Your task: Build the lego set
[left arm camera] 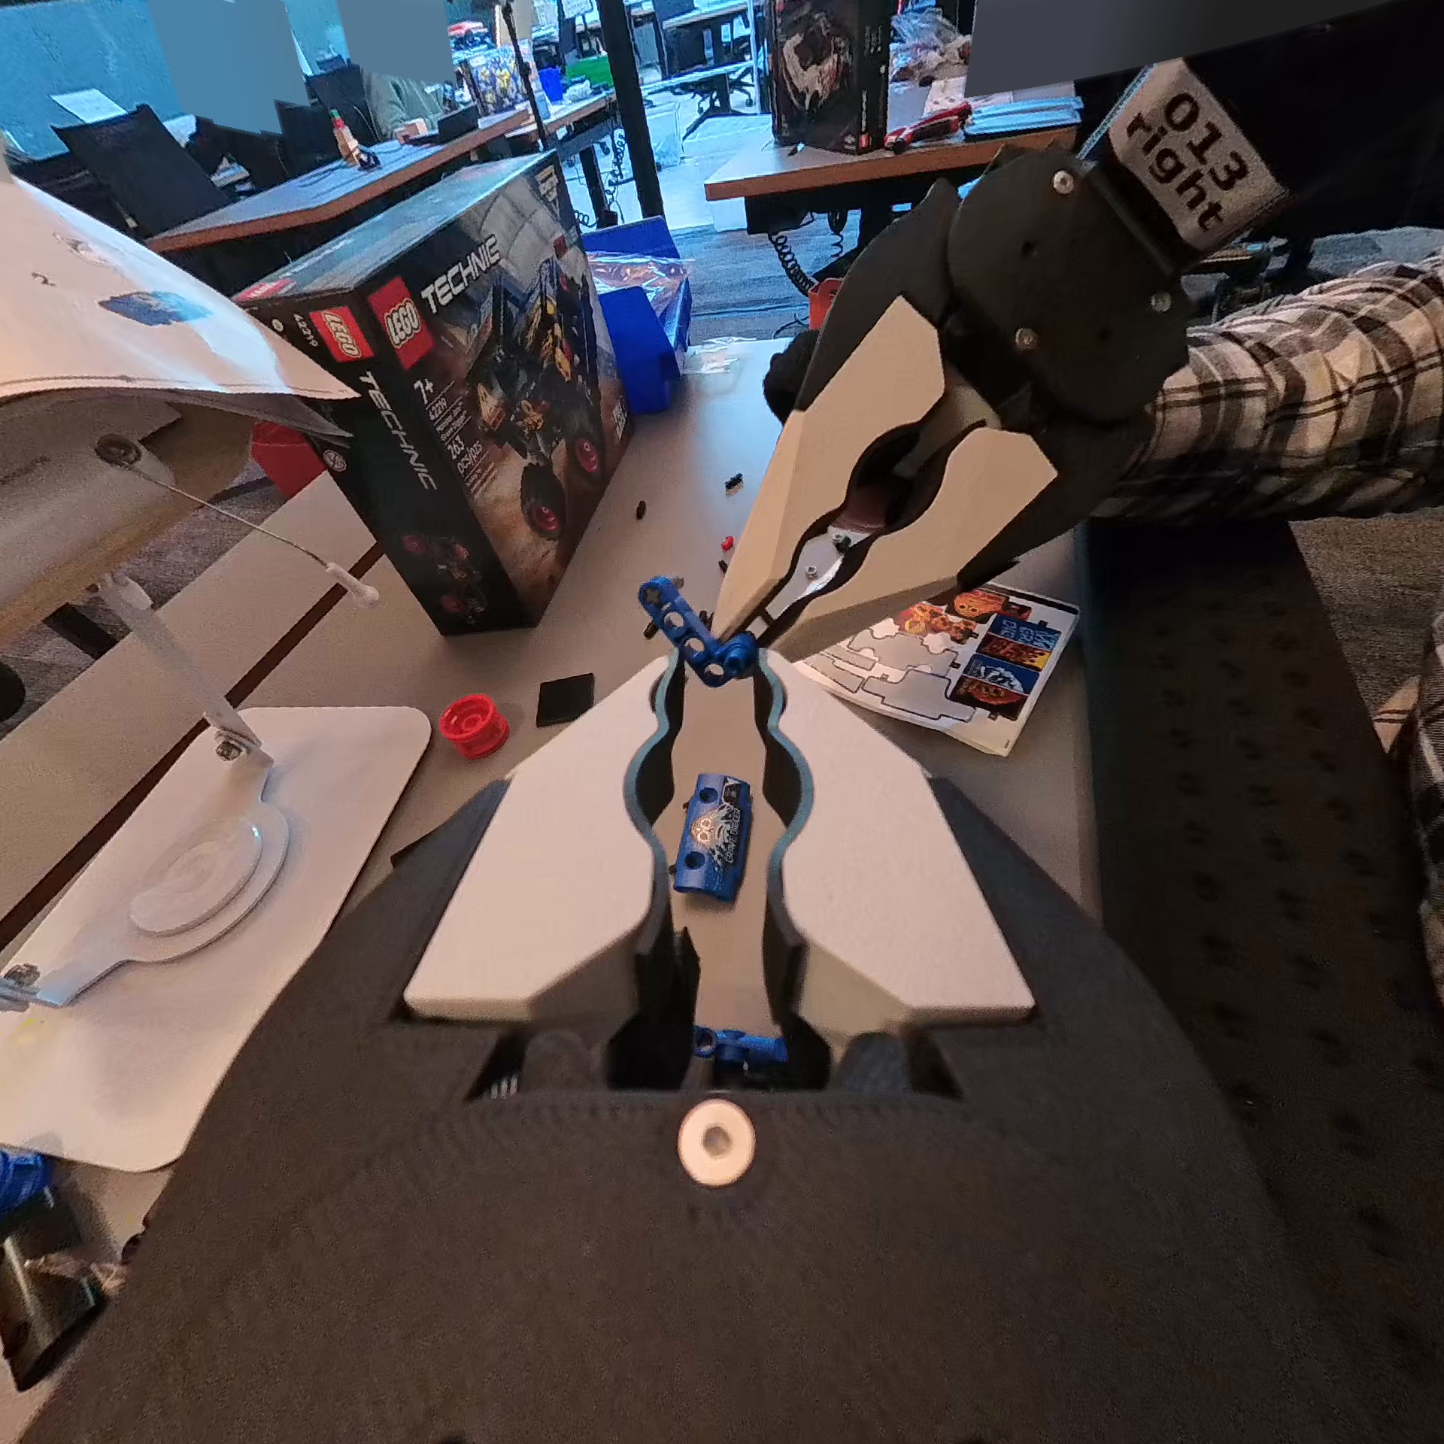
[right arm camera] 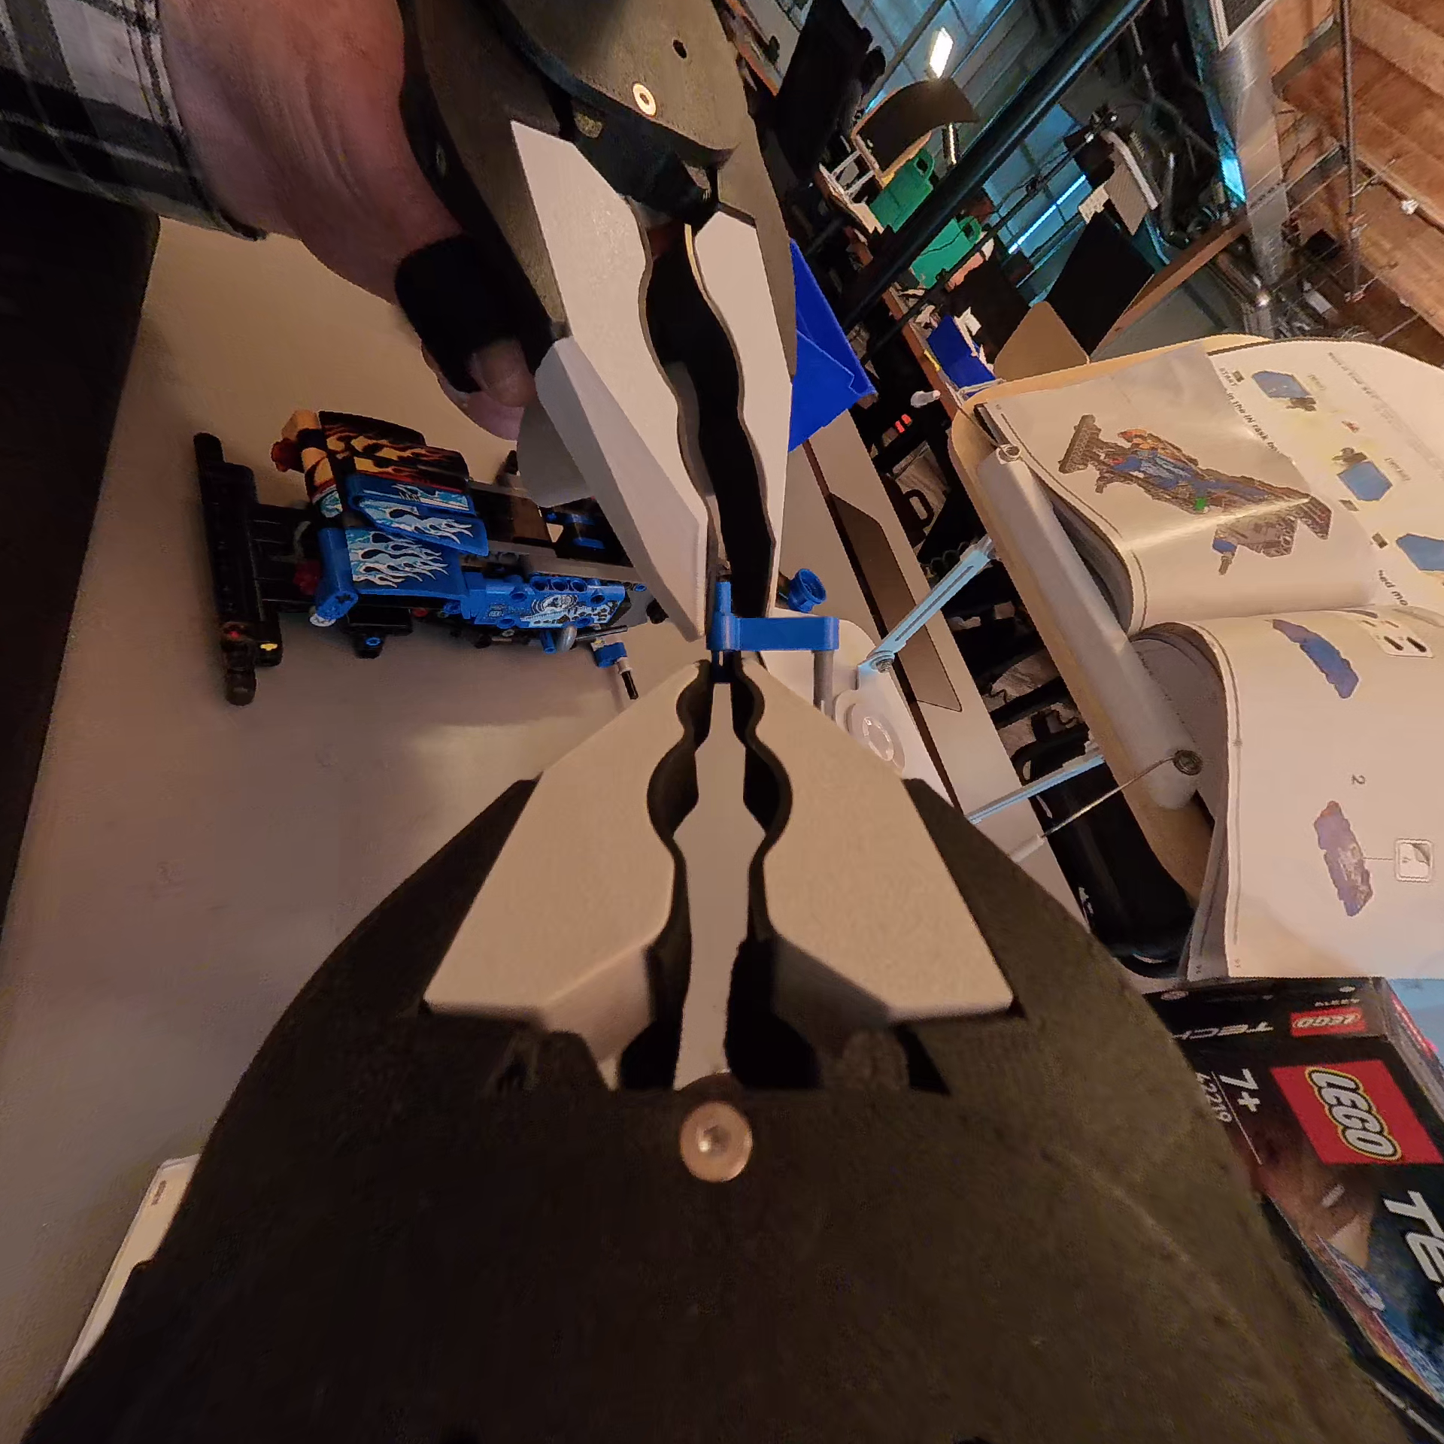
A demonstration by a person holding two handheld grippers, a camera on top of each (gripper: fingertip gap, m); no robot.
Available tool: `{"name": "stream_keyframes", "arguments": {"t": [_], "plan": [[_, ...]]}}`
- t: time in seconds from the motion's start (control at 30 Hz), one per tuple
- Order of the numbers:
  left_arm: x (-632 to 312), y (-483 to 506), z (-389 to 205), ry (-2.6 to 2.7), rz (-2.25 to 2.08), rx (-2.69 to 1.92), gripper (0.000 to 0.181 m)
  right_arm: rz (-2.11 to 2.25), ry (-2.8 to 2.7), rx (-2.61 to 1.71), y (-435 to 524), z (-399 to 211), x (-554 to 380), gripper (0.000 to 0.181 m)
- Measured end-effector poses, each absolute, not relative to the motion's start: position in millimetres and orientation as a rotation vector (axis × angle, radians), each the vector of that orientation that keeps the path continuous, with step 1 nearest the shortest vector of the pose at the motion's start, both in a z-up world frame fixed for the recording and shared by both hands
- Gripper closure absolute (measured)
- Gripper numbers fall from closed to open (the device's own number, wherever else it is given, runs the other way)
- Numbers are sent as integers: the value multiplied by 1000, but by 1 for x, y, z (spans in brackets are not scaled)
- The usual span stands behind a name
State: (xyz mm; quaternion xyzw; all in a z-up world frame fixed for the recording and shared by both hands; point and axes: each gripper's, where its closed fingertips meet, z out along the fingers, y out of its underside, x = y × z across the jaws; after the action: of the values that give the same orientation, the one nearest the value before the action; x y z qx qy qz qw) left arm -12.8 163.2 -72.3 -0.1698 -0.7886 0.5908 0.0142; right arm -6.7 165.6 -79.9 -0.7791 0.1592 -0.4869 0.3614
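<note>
The left gripper (left arm camera: 715,664) and the right gripper (left arm camera: 738,629) meet tip to tip above a pale grey table (left arm camera: 437,562). Between them sits a blue beam (left arm camera: 688,629), an L-shaped lego piece with a row of holes. The left fingers (left arm camera: 578,844) are closed on its lower end; the right fingers (left arm camera: 883,562) are drawn together at its short arm, apparently pinching a small pin there, though the tips hide the contact. In the right wrist view the same beam (right arm camera: 770,633) juts out sideways just past the right gripper (right arm camera: 723,676), with the left gripper (right arm camera: 719,602) coming down from above, held by a hand (right arm camera: 312,156) in a plaid sleeve.

On the table below lie a blue printed panel (left arm camera: 715,836), a red wheel hub (left arm camera: 473,725), a black tile (left arm camera: 565,698) and a few small pins scattered farther back. A sticker sheet (left arm camera: 949,664) lies to the right. The set's box (left arm camera: 461,398) stands behind, and an instruction booklet (right arm camera: 1219,508) is propped open on a white stand (left arm camera: 234,781). The partly built model (right arm camera: 406,547), blue with flame-patterned panels on a black frame, rests on the table well apart from the grippers.

The room is an open workspace with more tables (left arm camera: 375,180), chairs, blue bins (left arm camera: 641,344) and dark patterned carpet (left arm camera: 1219,781).
</note>
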Motion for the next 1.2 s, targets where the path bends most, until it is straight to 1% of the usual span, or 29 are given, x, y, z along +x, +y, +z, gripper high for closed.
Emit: {"name": "stream_keyframes", "arguments": {"t": [0.87,0.9,0.93,1.2], "plan": [[-12,163,-66,-2351,1873,-466,167,-1165,459,-1920,166,-73,-3,178],[-12,163,-66,-2347,1874,-464,168,-1164,460,-1918,166,-72,-3,178],[-12,163,-65,-2339,1877,-465,174,-1164,463,-1915,165,-72,-3,178],[-12,162,-64,-2323,1890,-462,174,-1154,483,-1895,163,-69,-1,179]]}}
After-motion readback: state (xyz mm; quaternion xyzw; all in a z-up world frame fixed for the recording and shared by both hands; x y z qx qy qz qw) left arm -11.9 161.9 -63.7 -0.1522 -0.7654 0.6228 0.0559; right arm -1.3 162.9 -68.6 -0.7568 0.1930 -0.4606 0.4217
